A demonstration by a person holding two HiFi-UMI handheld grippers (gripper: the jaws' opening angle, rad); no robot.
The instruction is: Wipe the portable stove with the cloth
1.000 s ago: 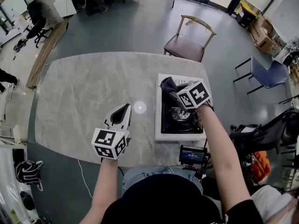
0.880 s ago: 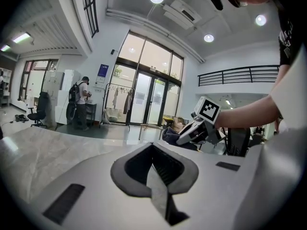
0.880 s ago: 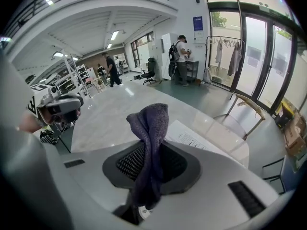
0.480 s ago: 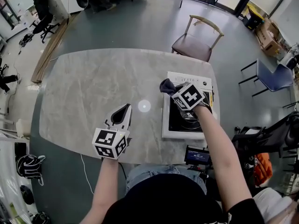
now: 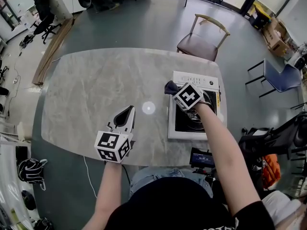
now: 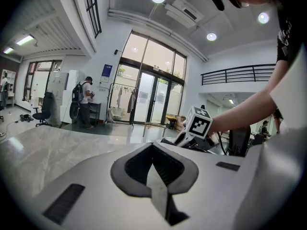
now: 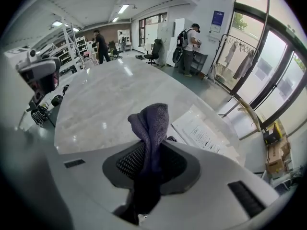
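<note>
The portable stove (image 5: 210,86), white with a black top and a round burner, sits on the marble table (image 5: 96,90) at the right. My right gripper (image 5: 175,90) hovers at the stove's far left corner, shut on a dark purple cloth (image 5: 171,87) that sticks up between its jaws (image 7: 151,128). The stove's white label panel (image 7: 204,131) shows past the cloth. My left gripper (image 5: 125,115) rests over the table's near middle, well left of the stove, jaws closed together with nothing between them (image 6: 156,186).
A wooden chair (image 5: 201,40) stands beyond the table's far right edge and a blue chair (image 5: 276,75) further right. A small device with a screen (image 5: 202,158) sits at the near table edge below the stove. People stand far off in the room.
The right gripper with the cloth moved from the burner area toward the stove's far left corner. The head view shifted slightly. The left gripper stayed put.
</note>
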